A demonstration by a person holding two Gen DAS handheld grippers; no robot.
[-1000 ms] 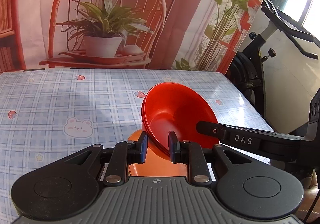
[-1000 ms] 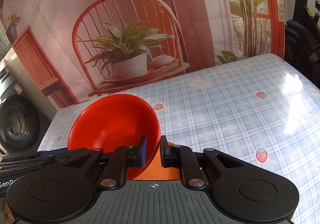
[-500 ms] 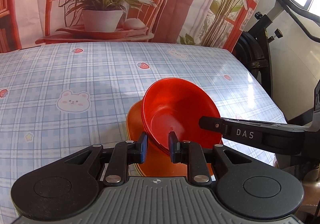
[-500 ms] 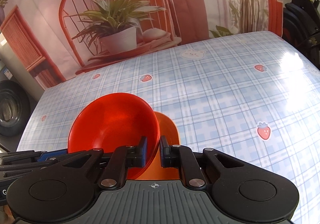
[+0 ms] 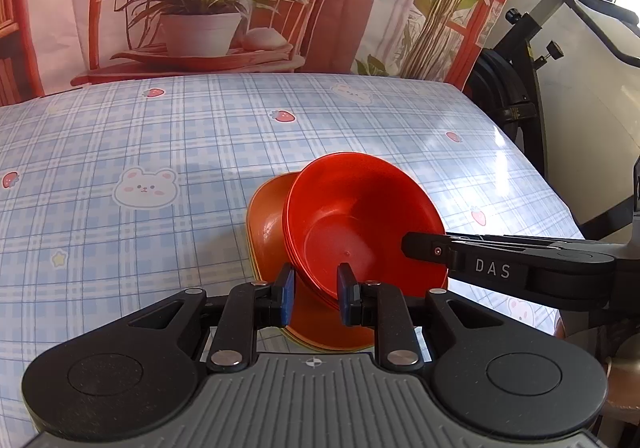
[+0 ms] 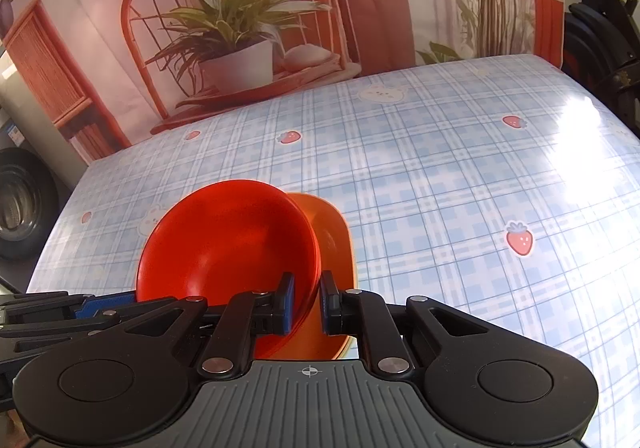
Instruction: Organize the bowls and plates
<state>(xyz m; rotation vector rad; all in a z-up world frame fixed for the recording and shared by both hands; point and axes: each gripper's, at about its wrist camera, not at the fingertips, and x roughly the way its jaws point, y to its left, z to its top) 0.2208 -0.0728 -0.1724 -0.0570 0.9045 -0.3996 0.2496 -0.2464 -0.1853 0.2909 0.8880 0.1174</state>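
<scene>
A: Bowls (image 5: 360, 224) first. I see red ones nested together and tilted, their near rim sitting between the fingers of my left gripper (image 5: 316, 290). The jaws stand narrowly apart, one finger (image 5: 285, 294) outside the rim, the other inside, and both look pressed to it, so I read that as a grip on the bowls.

B: And your right side?

A: Right gripper (image 6: 307, 302) is much the same: jaws nearly closed, the rim of the bowls (image 6: 228, 244) pinched between them on the opposite edge. The stack hangs tipped over an orange plate (image 5: 268, 220) lying on the table (image 5: 160, 136), just beneath and partly behind the bowls.

B: Does either camera add anything?

A: The left view shows the hollow of the top bowl and the layered rims, plus a yellowish edge under the orange plate; I cannot tell whether that is another plate. It also shows the right gripper's finger reaching in from the side. The right view shows the plate (image 6: 332, 240) as rounded-square, and the left gripper's blue pad low at the frame's left edge.
</scene>
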